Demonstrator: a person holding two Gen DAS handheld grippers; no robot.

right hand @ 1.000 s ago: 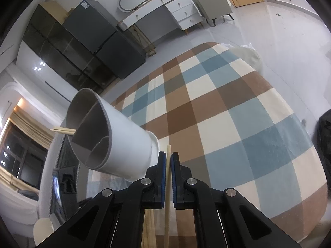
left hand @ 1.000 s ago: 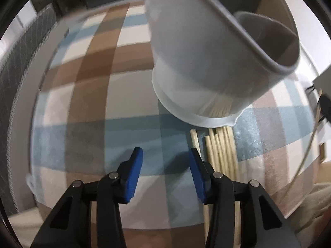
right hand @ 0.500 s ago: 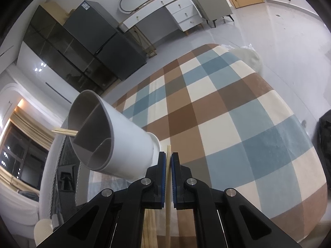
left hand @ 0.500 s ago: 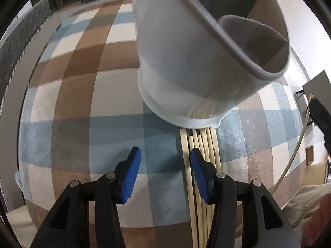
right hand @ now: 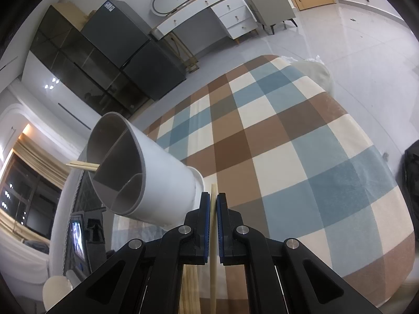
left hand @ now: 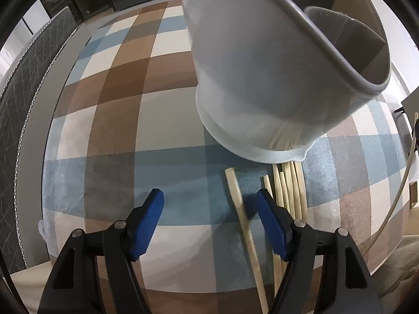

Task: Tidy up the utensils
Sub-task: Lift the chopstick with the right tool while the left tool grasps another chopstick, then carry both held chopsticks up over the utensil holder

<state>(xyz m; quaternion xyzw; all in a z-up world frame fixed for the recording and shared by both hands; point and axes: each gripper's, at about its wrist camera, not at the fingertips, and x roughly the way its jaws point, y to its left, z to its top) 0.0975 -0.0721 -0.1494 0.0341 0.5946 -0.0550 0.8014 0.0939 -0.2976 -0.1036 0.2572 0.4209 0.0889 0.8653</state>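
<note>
Left gripper [left hand: 209,204]: we see fingers spread and just been widening; one chopstick [left hand: 239,209] lies loose between them, untouched.
Right gripper [right hand: 213,204]: fingers clenched on a chopstick [right hand: 214,238].
Holder [left hand: 262,78]: white, tilted on checked counter [left hand: 117,130].
Bundle [left hand: 290,183]: we see it by holder base.

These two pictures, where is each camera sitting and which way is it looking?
Left wrist: on the left gripper, looking steeply down at the checked cloth, the loose chopsticks and the white holder; only its open blue-padded fingers show.
Right wrist: on the right gripper, looking out over the cloth into the room; its fingers are shut on one chopstick.
Shared: the holder, the cloth, chopsticks.
</note>
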